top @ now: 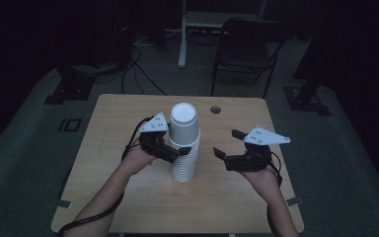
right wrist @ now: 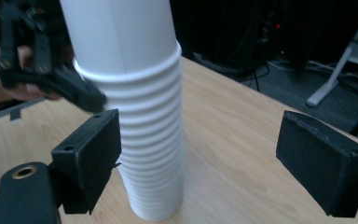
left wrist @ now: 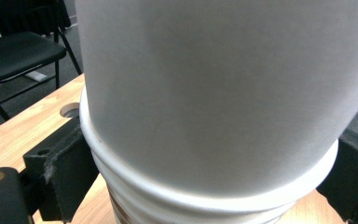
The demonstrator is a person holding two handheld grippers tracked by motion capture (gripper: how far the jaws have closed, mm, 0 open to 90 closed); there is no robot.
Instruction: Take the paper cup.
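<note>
- Top cup (left wrist: 214, 93): nearest the left gripper's camera; it sits partly raised out of the stack of cups (top: 183, 160), its wall between the two black jaws.
- Left gripper (top: 170, 150): jaws stand on either side of the stack just under the top cup's base. Whether they press the rims or only flank them cannot be told.
- Stack of cups: stands upright near the middle of the tabletop (top: 128, 118), slightly toward its far edge.
- Right gripper (top: 227, 145): jaws apart, holding nothing, just beside the stack on the side of the right edge.
- Risk: a tall, narrow, light stack. A sideways push from either gripper would likely tip it.
- Risk: nested cups cling. Lifting the top cup without the stack held down may drag several up.
- Risk: a hard squeeze could crush the thin wall.
</note>
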